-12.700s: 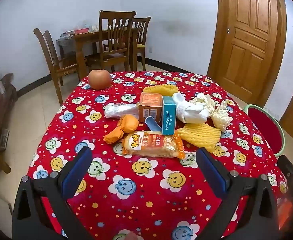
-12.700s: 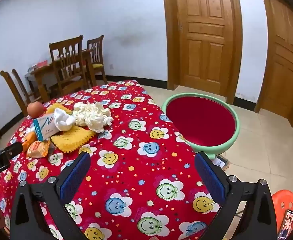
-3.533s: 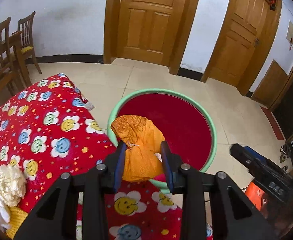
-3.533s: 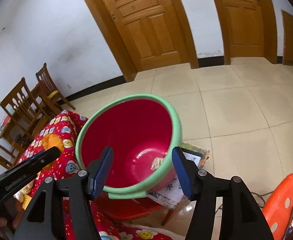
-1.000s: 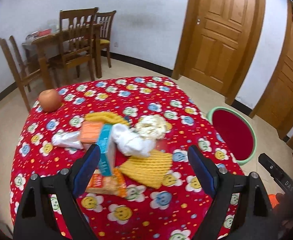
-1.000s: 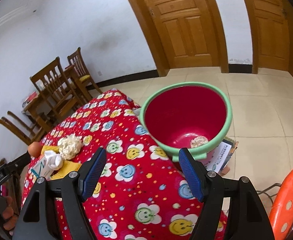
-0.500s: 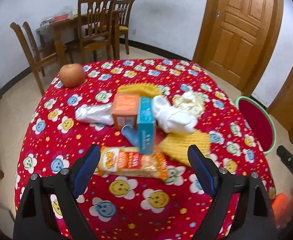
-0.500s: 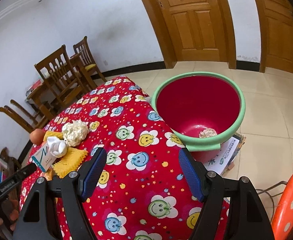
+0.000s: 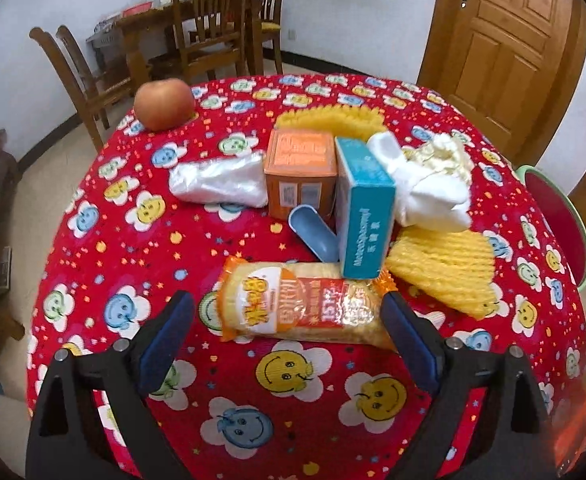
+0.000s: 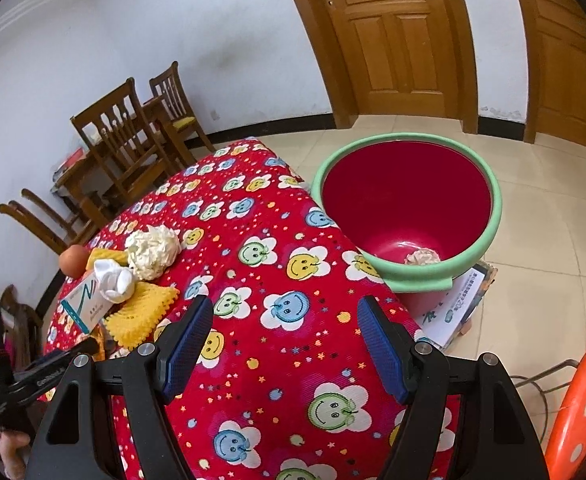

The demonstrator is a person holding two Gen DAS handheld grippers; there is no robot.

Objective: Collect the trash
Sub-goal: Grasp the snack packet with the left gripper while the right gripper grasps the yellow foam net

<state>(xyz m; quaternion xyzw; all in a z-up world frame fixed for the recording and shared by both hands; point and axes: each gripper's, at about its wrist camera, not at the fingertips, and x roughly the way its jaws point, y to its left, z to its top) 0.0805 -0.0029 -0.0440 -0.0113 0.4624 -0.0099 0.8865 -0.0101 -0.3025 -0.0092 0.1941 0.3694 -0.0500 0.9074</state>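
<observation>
An orange-and-yellow snack packet (image 9: 299,307) lies on the red smiley tablecloth (image 9: 277,404), just beyond my left gripper (image 9: 287,338). Its jaws are opening, one fingertip on each side of the packet, not pressing it. Behind the packet stand a teal box (image 9: 367,216), an orange box (image 9: 301,172), a blue scoop (image 9: 313,236), yellow foam net (image 9: 443,268), a white wad (image 9: 429,196), crumpled paper (image 9: 447,154) and a clear plastic bag (image 9: 219,180). My right gripper (image 10: 287,346) is open over bare cloth, with the red bin (image 10: 409,208) ahead on the right, a crumpled scrap (image 10: 423,258) in its bottom.
An apple (image 9: 164,104) sits at the table's far left edge. Wooden chairs (image 9: 209,20) and a small table stand by the back wall, with wooden doors (image 10: 393,36) behind the bin. An orange stool (image 10: 577,404) and papers (image 10: 459,300) are on the floor beside the bin.
My left gripper has dropped and tilted down toward the table, so the snack packet now lies between its fingertips. The right gripper view has shifted slightly; the bin looks nearer.
</observation>
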